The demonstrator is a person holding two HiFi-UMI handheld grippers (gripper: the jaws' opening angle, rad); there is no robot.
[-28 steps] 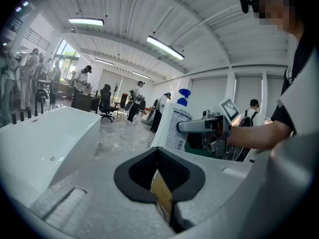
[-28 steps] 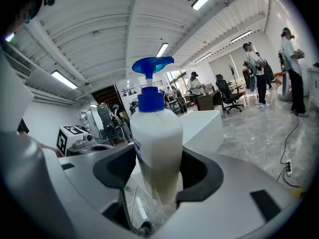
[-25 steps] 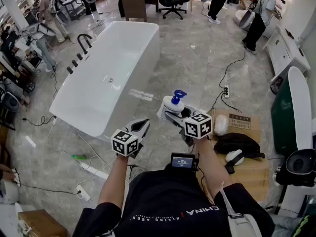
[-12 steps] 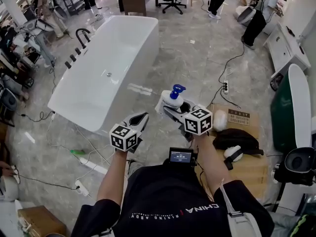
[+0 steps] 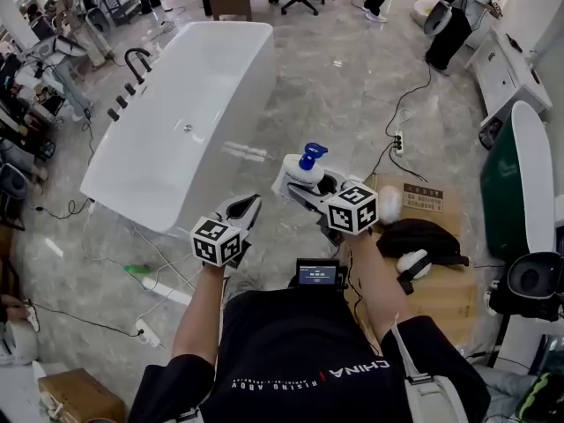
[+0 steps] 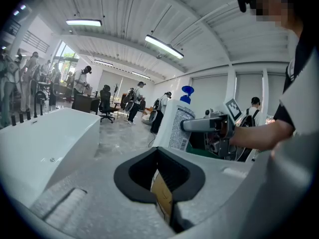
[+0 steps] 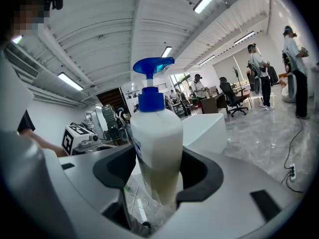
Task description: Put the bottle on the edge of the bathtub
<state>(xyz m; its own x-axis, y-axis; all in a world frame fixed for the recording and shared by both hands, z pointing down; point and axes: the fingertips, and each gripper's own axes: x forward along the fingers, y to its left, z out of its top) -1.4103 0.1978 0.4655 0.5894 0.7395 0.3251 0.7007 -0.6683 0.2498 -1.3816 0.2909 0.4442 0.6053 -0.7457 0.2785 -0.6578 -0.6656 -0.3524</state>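
- The bottle point(image 5: 306, 170) is gripped upright between the jaws of the right gripper point(image 5: 298, 186).
- The bathtub point(image 5: 251, 95) is seen at ten o'clock from it, apart.
- The left gripper point(image 5: 246, 208) is closed on nothing.

The left gripper point(image 6: 158, 151) has its grey jaws brought together at the tips, and only floor and a bit of brown cardboard show through the black-lined hollow between them. The white bathtub point(image 6: 55, 138) fills the left side, with black taps point(image 6: 22, 116) on its far rim. To the right of the bathtub, across bare marble floor, a white bottle point(image 6: 174, 128) with a blue pump stands upright in the right gripper point(image 6: 185, 126). One grey jaw lies across the bottle's side. Beyond the bathtub, people stand around an office chair point(image 6: 105, 106).
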